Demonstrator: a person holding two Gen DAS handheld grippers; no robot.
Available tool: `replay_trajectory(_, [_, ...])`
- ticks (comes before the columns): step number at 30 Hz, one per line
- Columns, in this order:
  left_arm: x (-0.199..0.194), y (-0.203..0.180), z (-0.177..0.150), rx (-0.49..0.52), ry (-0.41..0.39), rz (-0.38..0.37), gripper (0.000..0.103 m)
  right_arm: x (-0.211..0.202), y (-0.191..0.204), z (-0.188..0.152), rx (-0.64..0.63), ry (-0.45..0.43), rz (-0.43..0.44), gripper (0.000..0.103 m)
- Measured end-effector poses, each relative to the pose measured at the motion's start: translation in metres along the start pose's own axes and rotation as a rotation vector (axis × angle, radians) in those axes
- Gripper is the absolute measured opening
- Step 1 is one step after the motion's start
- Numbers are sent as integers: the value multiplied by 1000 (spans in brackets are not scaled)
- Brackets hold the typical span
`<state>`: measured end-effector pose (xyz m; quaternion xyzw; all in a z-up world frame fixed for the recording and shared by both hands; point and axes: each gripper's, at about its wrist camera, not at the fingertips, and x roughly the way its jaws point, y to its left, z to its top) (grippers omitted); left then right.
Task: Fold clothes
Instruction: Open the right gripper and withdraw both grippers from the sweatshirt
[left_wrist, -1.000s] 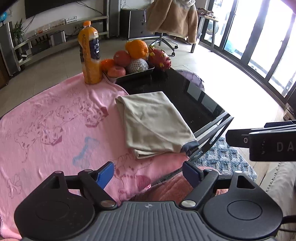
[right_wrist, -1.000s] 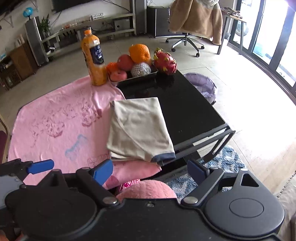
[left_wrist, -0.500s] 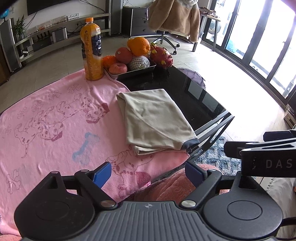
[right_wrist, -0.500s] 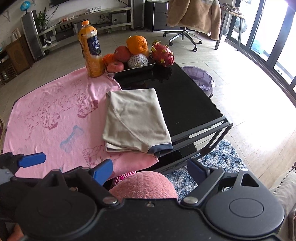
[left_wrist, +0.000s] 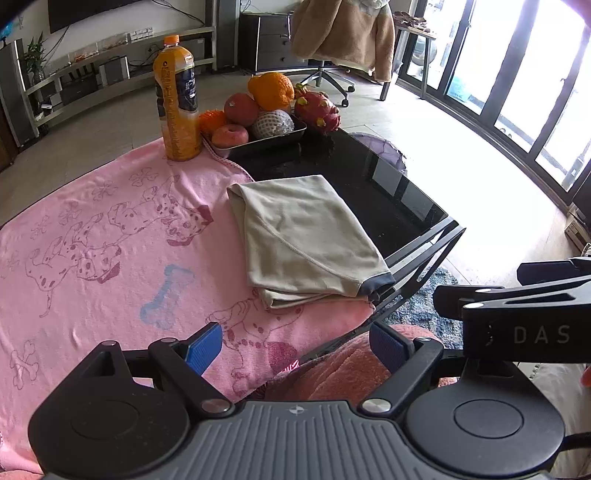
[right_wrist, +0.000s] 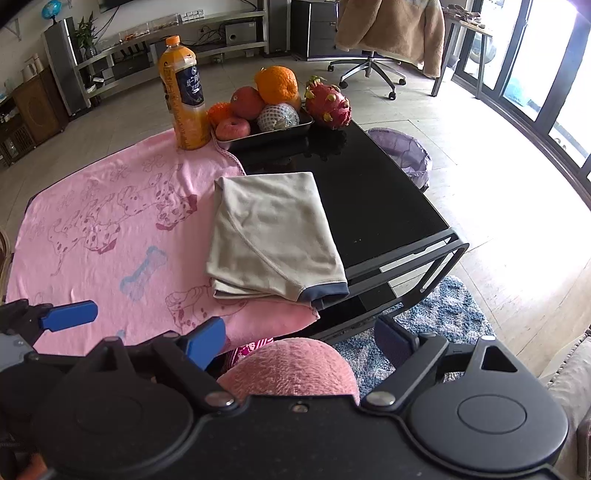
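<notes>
Beige shirt (left_wrist: 303, 236) is folded into a neat rectangle with a dark grey cuff (left_wrist: 376, 282) at the near right corner. It lies flat on the table, left half on the pink blanket (left_wrist: 96, 236), right half on the bare black tabletop (left_wrist: 388, 192). In the right wrist view the same shirt (right_wrist: 271, 236) sits near the table's front edge, the cuff just reaching it.

Left gripper (left_wrist: 295, 343) is up off the table, short of the shirt, blue-padded fingers (left_wrist: 203, 347) wide apart, nothing between them; the jaws have just been opening a little. Right gripper (right_wrist: 299, 341) is also clear of the shirt, jaws spread wide, empty. Neither touches the fabric. The right gripper's body shows at the right side of the left view (left_wrist: 517, 314); one blue finger of the left gripper shows at the left edge of the right view (right_wrist: 68, 315).

The blanket has a dalmatian and bone print and covers the left part of the table. At the far end stands an orange juice bottle (left_wrist: 177, 99) on the blanket, just beside a metal tray (left_wrist: 273, 138) of fruit; a dragon fruit (left_wrist: 317, 110) lies at the tray's right. Pink fuzzy fabric (right_wrist: 291, 365) sits under the grippers, near the front edge. Blue rug (right_wrist: 443, 317) on the floor to the right, purple basket (right_wrist: 402, 147) beyond the table, office chair with a tan coat (right_wrist: 391, 33) in the back.
</notes>
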<state>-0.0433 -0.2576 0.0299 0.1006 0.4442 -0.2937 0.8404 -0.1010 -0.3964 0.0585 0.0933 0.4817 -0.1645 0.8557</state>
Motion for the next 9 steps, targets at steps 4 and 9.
replay_trajectory(4, [1, 1, 0, -5, 1, -3, 89, 0, 1, 1, -1, -1, 2, 88])
replay_trajectory(9, [1, 4, 0, -12, -13, -3, 91, 1, 4, 2, -3, -3, 3, 88])
